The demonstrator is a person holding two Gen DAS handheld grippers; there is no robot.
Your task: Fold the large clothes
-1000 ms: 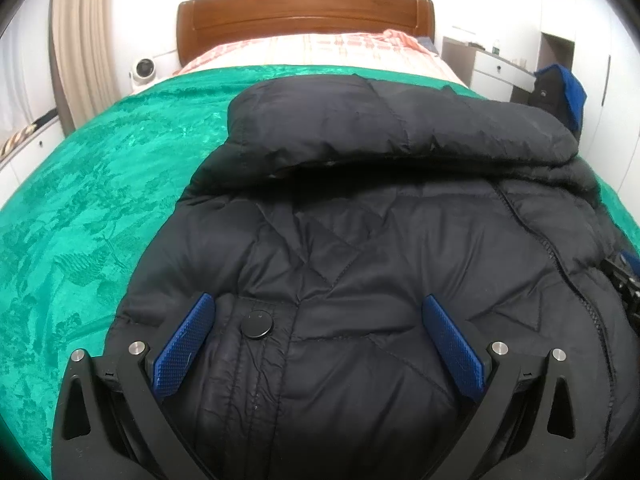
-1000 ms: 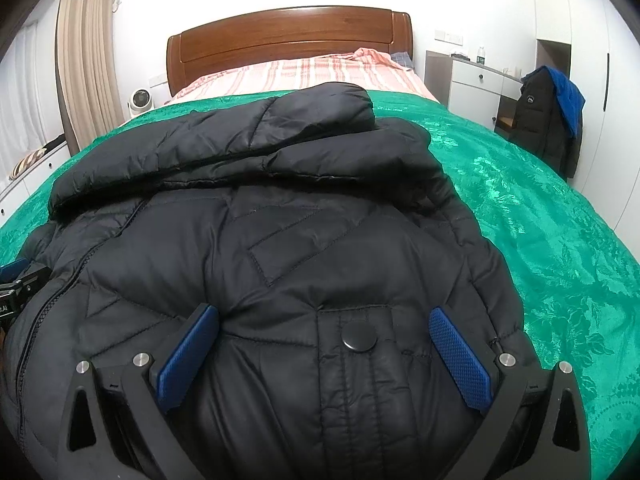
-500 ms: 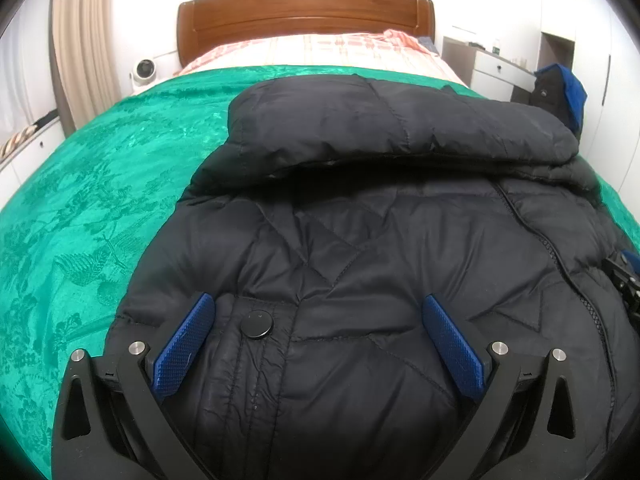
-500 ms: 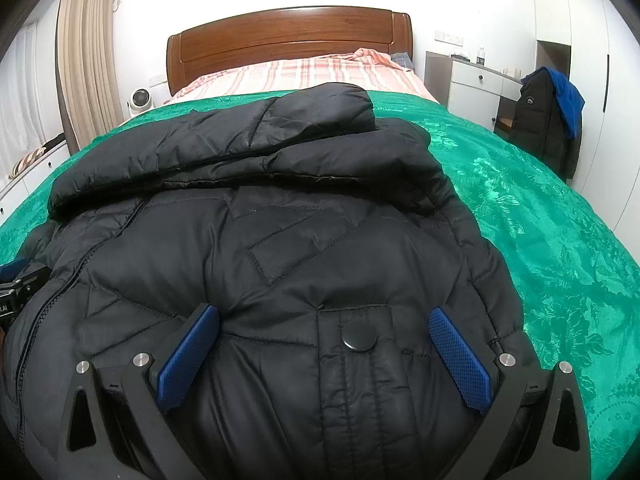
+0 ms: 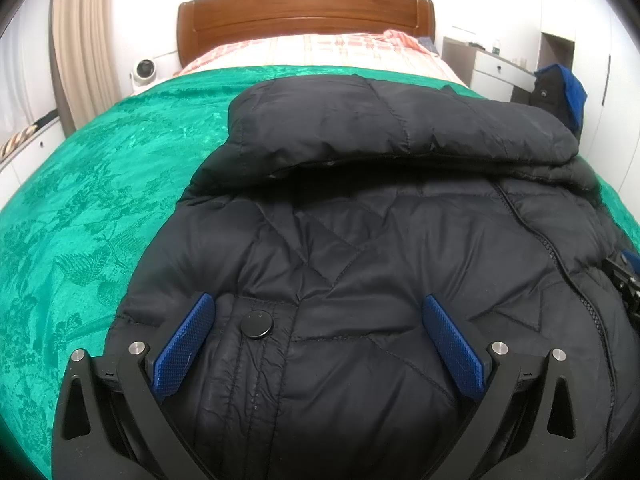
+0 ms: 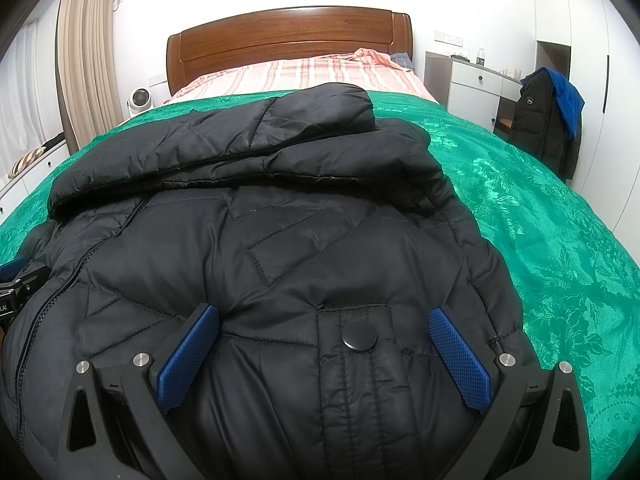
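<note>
A large black quilted puffer jacket lies front up on a green bedspread, hood toward the headboard, zipper closed. It also shows in the right wrist view. My left gripper is open, its blue pads wide apart over the jacket's lower left part beside a pocket snap button. My right gripper is open over the lower right part, near the other snap button. Each gripper shows at the edge of the other's view.
A wooden headboard and striped pink bedding lie at the far end. A white nightstand and a chair draped with dark and blue clothes stand right of the bed. A small fan and curtains are at the left.
</note>
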